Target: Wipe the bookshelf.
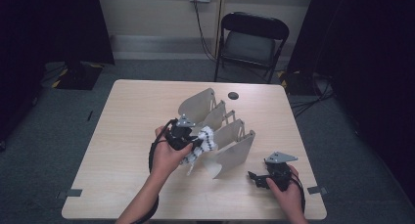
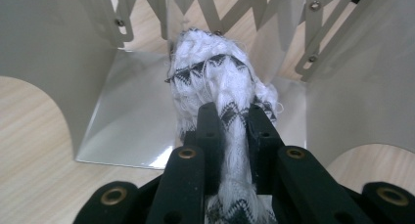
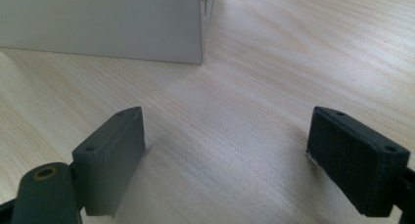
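Observation:
A grey metal expanding rack (image 1: 230, 145) with several upright divider plates stands on the middle of the table. My left gripper (image 1: 195, 142) is shut on a white sock with black zigzag pattern (image 1: 203, 145), held at the rack's near side. In the left gripper view the sock (image 2: 215, 77) bunches ahead of the jaws, over a slot floor (image 2: 132, 121) between two plates. My right gripper (image 1: 254, 177) rests low near the table's front right, open. The right gripper view has its jaws wide apart over bare wood, with a plate of the rack (image 3: 103, 23) ahead.
The light wooden table (image 1: 122, 126) has a small dark round spot (image 1: 233, 95) near its far edge. A black folding chair (image 1: 249, 40) stands beyond the table. Cables trail on the grey floor at the right.

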The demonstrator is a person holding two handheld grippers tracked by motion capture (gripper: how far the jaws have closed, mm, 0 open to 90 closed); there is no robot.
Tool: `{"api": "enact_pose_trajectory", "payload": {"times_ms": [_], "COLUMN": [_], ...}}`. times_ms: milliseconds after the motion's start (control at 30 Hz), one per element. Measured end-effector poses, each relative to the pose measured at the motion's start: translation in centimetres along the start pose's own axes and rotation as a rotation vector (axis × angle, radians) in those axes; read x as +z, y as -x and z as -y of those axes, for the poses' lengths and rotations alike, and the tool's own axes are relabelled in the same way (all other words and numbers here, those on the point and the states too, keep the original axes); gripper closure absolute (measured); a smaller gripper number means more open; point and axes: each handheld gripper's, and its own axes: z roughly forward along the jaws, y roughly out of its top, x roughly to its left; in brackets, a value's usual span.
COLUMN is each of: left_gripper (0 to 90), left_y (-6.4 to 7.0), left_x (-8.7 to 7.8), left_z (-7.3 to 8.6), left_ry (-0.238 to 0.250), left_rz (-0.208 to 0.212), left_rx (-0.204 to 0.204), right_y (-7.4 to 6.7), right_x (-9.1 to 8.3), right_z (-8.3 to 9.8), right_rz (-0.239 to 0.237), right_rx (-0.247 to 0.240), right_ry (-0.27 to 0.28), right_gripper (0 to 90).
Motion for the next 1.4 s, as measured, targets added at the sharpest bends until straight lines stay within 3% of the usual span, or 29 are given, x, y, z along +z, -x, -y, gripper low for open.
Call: {"api": "enact_pose_trajectory", "payload": {"times_ms": [167, 367, 533, 633, 800, 1067, 1200, 1400], "left_gripper": [79.8, 79.8, 79.8, 79.8, 79.8, 79.7, 79.7, 79.8], "left_y": [-0.1, -0.3, -0.8, -0.9, -0.1, 1.5, 1.8, 2.6], "left_x": [0.0, 0.2, -0.7, -1.7, -3.2, -3.5, -2.1, 0.7], "left_z": [-0.1, 1.3, 1.7, 1.1, -1.2, -5.3, -6.7, -7.5], "left_ry": [-0.012, -0.027, -0.008, 0.024, 0.079, 0.167, 0.157, 0.091], "left_rz": [-0.005, 0.000, -0.007, -0.002, 0.010, 0.018, 0.010, 0.027], "left_rx": [-0.005, -0.019, -0.035, -0.034, 0.003, 0.043, 0.059, 0.097], "right_y": [0.0, 0.0, -0.1, -0.1, -0.2, -0.2, -0.2, -0.2], "right_x": [0.0, 0.0, 0.0, -0.1, -0.1, -0.1, -0.1, -0.1], "right_z": [0.0, 0.0, 0.0, 0.0, 0.1, 0.1, 0.1, 0.1], "right_rz": [0.000, 0.001, 0.002, 0.004, 0.006, 0.006, 0.006, 0.006], "right_rx": [-0.001, 0.001, 0.003, 0.005, 0.007, 0.008, 0.008, 0.011], "right_ry": [0.001, 0.000, -0.001, -0.003, 0.000, 0.000, 0.000, -0.001], "right_gripper": [13.6, 13.6, 13.6, 13.6, 13.6, 13.6, 13.5, 13.5]}}
